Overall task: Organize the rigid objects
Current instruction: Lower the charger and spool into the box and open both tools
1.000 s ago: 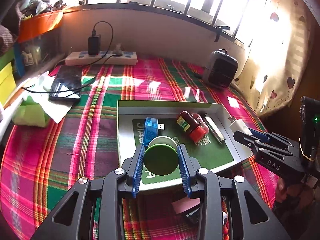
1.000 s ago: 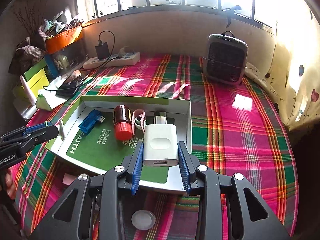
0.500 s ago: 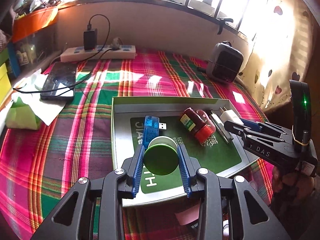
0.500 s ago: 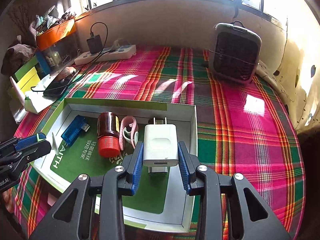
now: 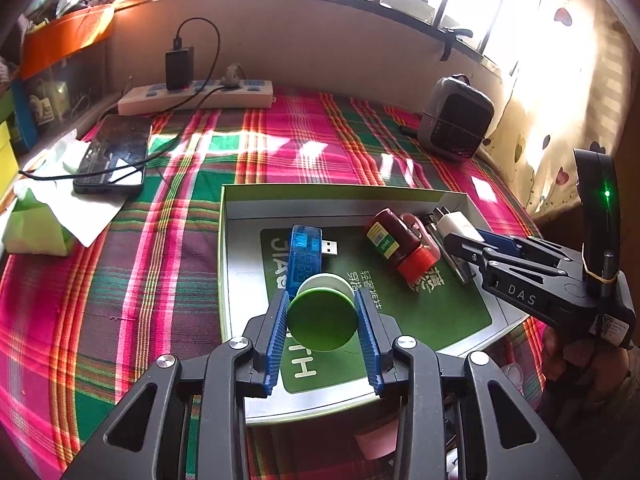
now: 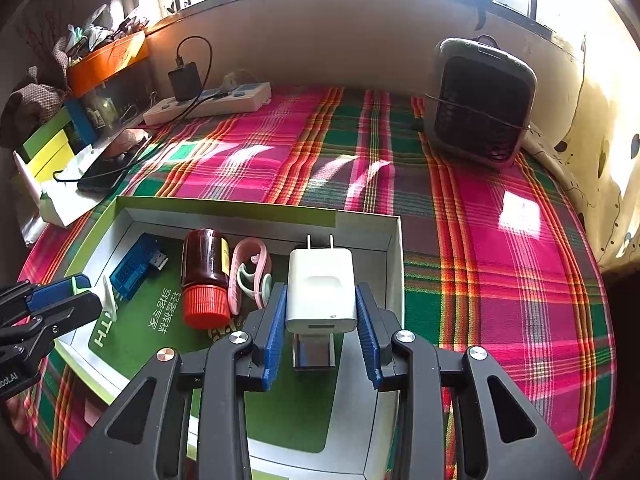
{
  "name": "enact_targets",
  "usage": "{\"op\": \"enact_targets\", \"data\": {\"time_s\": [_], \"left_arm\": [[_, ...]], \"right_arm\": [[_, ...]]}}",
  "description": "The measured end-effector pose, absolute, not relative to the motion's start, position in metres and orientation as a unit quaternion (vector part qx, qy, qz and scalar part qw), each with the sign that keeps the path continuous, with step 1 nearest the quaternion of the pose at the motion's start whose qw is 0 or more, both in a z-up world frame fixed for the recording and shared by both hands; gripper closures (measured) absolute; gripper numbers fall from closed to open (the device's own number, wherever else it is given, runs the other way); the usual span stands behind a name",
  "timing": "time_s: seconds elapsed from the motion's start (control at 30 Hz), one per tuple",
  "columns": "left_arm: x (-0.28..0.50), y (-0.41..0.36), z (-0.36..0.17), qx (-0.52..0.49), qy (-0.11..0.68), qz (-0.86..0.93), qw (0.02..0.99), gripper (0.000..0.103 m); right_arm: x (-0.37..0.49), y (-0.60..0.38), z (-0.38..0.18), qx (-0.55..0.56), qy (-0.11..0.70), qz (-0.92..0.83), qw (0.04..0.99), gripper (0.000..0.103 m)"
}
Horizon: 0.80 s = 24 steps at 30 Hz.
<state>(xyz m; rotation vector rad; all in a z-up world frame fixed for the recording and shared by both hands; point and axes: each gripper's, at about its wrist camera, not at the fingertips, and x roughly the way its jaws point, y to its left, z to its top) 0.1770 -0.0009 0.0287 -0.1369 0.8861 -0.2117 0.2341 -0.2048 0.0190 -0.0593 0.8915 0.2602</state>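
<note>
While both tilt down over the tray (image 6: 394, 240), left hand-held gripper (image 5: 322, 320) clamps green-lidded jar (image 5: 323, 322), right hand-held gripper (image 6: 322, 312) white charger (image 6: 321, 290).

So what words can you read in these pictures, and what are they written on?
"DAS": on the right hand-held gripper.
"TH" and Chinese characters, too blurred to read: on the green mat in the box.
Bottle label: too small.
Blue USB tester digits: blurred.
Part of a word ending "AI": on the left hand-held gripper.
</note>
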Motion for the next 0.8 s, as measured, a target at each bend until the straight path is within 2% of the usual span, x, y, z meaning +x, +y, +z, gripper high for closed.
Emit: {"op": "enact_targets", "data": {"time_s": [0.8], "left_arm": [[0.1807,-0.0042,0.0233,-0.065,0.436,-0.105,0.892,0.07]], "right_arm": [[0.2368,-0.2016,0.0174,-0.032,0.424,0.128,0.896,0.068]]}}
